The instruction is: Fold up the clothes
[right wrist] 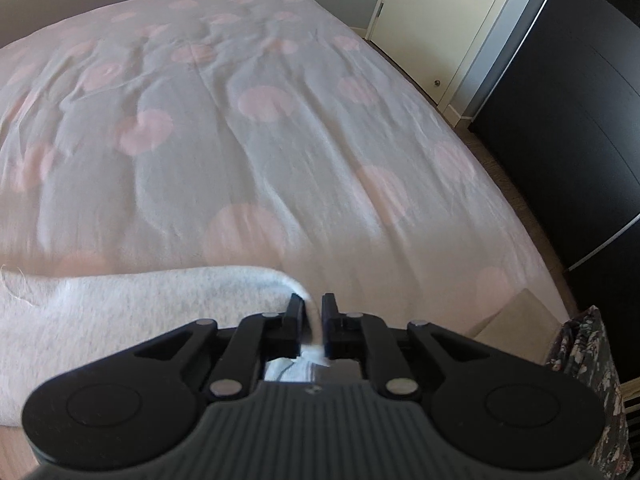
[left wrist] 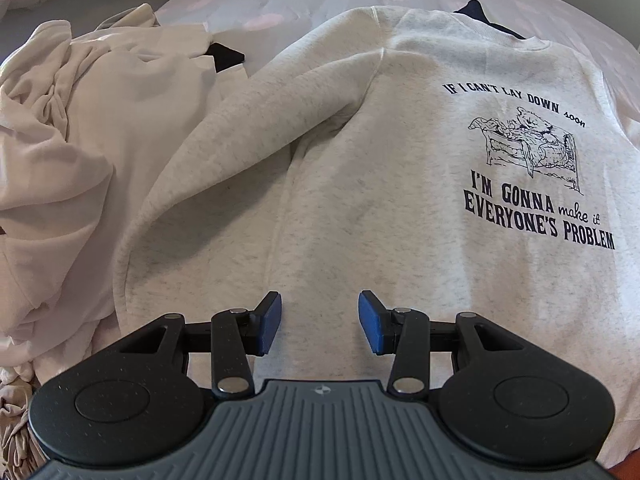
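Note:
A light heather-grey sweatshirt (left wrist: 400, 168) with a dark printed bear and slogan lies flat on the bed, its left sleeve (left wrist: 240, 128) angled down along the body. My left gripper (left wrist: 320, 320) hovers over the sweatshirt's lower part, blue pads apart with nothing between them. In the right wrist view a fold of the same grey fabric (right wrist: 120, 308) runs from the left edge into my right gripper (right wrist: 312, 316). Its jaws stand a narrow gap apart, and the cloth's edge hangs loosely between them.
A crumpled cream garment pile (left wrist: 80, 120) lies left of the sweatshirt, with a dark garment (left wrist: 226, 56) behind it. The pink-spotted bed cover (right wrist: 280, 140) stretches ahead. A dark wardrobe (right wrist: 580, 120), a cream door (right wrist: 432, 20) and a floral fabric (right wrist: 588, 352) stand past the bed's right edge.

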`<action>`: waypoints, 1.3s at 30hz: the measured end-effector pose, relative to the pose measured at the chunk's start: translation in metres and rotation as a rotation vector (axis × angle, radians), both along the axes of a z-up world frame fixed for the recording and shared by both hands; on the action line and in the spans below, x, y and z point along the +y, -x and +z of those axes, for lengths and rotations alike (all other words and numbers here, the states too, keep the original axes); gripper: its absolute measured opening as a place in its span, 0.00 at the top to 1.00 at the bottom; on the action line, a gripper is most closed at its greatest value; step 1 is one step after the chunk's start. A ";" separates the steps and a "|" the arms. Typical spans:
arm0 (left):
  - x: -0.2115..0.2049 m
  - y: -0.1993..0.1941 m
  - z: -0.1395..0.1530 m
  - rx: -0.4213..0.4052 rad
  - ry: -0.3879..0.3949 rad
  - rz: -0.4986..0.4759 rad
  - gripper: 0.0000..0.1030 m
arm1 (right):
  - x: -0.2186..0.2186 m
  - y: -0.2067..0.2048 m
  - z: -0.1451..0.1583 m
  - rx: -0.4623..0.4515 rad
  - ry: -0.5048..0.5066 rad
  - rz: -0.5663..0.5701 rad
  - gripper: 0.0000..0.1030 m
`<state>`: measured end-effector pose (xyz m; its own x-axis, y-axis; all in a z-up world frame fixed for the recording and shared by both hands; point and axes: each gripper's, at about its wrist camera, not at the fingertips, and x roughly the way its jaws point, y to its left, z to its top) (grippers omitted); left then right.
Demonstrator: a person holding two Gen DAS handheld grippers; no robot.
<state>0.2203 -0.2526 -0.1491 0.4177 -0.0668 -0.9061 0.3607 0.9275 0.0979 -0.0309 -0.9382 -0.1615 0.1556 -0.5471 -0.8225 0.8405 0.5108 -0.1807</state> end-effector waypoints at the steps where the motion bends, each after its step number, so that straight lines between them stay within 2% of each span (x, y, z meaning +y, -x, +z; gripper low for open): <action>1: -0.001 -0.001 0.000 -0.003 -0.001 0.002 0.61 | -0.002 0.006 0.004 -0.030 -0.006 -0.008 0.68; 3: -0.003 -0.001 0.000 -0.009 0.000 0.003 0.61 | -0.005 0.022 0.018 -0.112 -0.019 -0.031 0.60; 5: -0.007 0.001 0.000 -0.010 0.009 0.001 0.61 | -0.006 0.042 0.029 -0.186 -0.050 -0.053 0.47; 7: -0.012 0.003 -0.001 -0.005 0.022 -0.008 0.61 | -0.004 0.061 0.035 -0.223 -0.076 -0.079 0.43; 10: -0.019 0.010 -0.002 0.004 0.040 -0.029 0.61 | 0.000 0.089 0.033 -0.271 -0.141 -0.137 0.43; 15: -0.021 0.021 0.008 -0.007 0.048 -0.053 0.61 | 0.021 0.119 0.021 -0.424 -0.255 -0.203 0.43; 17: -0.019 0.024 0.013 -0.017 0.051 -0.048 0.61 | 0.032 0.117 0.014 -0.444 -0.277 -0.205 0.43; 19: -0.015 0.026 0.018 -0.025 0.055 -0.037 0.61 | 0.040 0.109 0.007 -0.427 -0.264 -0.197 0.43; 21: -0.013 0.027 0.022 -0.026 0.063 -0.029 0.61 | 0.044 0.100 0.001 -0.408 -0.220 -0.192 0.50; 22: -0.012 0.028 0.024 -0.025 0.067 -0.026 0.61 | 0.044 0.096 -0.002 -0.396 -0.203 -0.196 0.60; 23: -0.011 0.029 0.025 -0.025 0.070 -0.024 0.61 | 0.044 0.094 -0.004 -0.384 -0.191 -0.204 0.80; 24: -0.010 0.030 0.026 -0.026 0.072 -0.023 0.61 | 0.045 0.093 -0.004 -0.384 -0.186 -0.211 0.93; 27: -0.009 0.032 0.028 -0.029 0.077 -0.021 0.61 | 0.045 0.094 0.012 -0.409 -0.162 -0.207 0.95; 30: -0.011 0.032 0.027 -0.024 0.088 -0.021 0.61 | 0.043 0.101 0.048 -0.439 -0.097 -0.180 0.96; 34: -0.019 0.035 0.023 -0.008 0.106 -0.040 0.61 | 0.031 0.124 0.096 -0.482 -0.060 -0.205 0.96; 39: -0.022 0.036 0.020 0.000 0.113 -0.053 0.61 | 0.013 0.149 0.118 -0.427 -0.085 -0.260 1.00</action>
